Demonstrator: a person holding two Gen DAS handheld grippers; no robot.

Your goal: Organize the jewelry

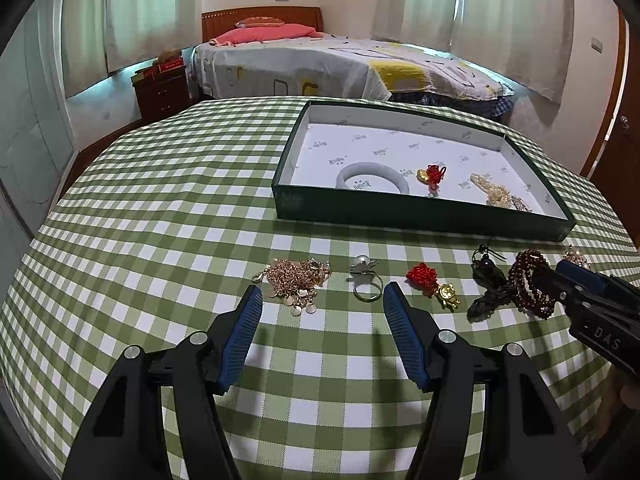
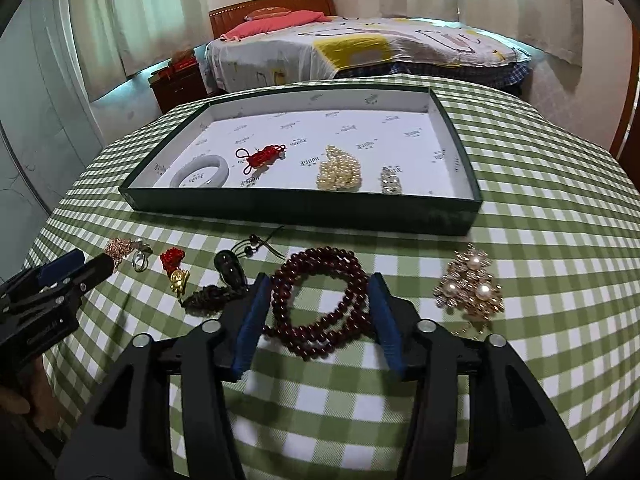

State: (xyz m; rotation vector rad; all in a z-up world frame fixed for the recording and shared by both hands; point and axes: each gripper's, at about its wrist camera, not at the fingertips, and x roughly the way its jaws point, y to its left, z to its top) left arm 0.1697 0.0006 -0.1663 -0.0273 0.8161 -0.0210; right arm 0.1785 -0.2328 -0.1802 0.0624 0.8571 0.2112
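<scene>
Black plastic arms tipped with ribbed blue pads fill the bottom of both wrist views, angled down at a table under a green-and-white checked cloth (image 1: 140,208).

We see our left gripper (image 1: 322,296) with its jaws apart and nothing between them. It hangs just short of a heap of gold chain with small coin discs (image 1: 298,278) and a silver ring (image 1: 366,292) lying beside a pearl-topped piece.

Our right gripper (image 2: 320,292) has its jaws open on either side of a coiled bracelet of round, dark red beads (image 2: 324,300). The pads sit just beside the coil; we cannot tell if they touch it. The bracelet lies flat on the cloth.

Left of the bracelet lie a dark pendant on a cord (image 2: 230,270) and a red knot with a gold charm (image 2: 176,270). To its right sits a cluster brooch of gold and pearls (image 2: 470,286).

Beyond them stands a shallow, dark green tray (image 2: 304,208) lined with printed white paper. It holds a smooth pale bangle (image 2: 200,172), a red knotted tassel (image 2: 262,158), a pile of pearls (image 2: 340,174) and a small sparkly clip (image 2: 390,180).
</scene>
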